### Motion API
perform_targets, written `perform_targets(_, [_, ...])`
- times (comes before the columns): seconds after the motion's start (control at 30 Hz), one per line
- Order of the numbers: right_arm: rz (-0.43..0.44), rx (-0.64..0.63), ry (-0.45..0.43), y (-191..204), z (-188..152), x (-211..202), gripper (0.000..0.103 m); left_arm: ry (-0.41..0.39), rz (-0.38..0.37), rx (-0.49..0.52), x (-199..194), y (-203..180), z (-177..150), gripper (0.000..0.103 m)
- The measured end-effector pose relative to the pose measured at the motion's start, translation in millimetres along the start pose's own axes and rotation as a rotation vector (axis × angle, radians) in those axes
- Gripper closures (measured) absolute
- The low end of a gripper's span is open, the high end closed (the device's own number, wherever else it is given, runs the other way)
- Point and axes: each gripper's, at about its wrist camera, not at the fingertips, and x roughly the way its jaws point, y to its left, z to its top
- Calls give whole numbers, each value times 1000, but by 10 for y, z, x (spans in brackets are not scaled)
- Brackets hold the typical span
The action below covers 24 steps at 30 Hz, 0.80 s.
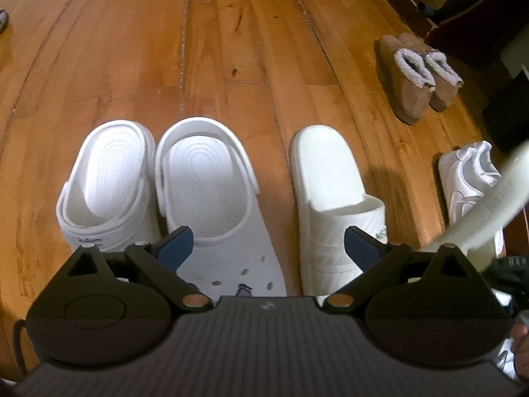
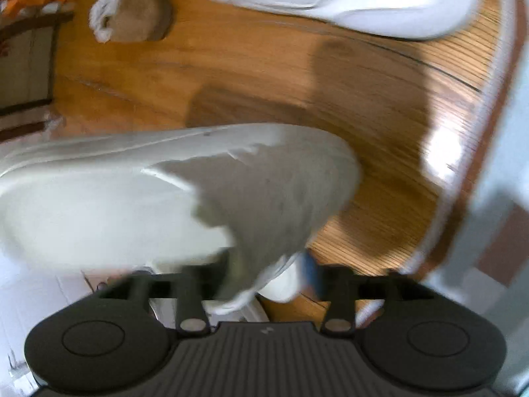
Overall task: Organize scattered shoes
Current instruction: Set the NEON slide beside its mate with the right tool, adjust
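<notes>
Below, the left gripper hovers with fingers spread wide and empty over two white clogs set side by side on the wooden floor, a cream slide just beside them. The right gripper has its fingers closed on a second cream slide, raised and blurred. Tan boots stand well apart.
</notes>
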Motion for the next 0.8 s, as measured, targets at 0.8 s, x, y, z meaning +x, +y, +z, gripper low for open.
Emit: perform_targets(0.8, [75,-512,-285,206,-208,91,45,-7,9,46,-12,-133,3,4])
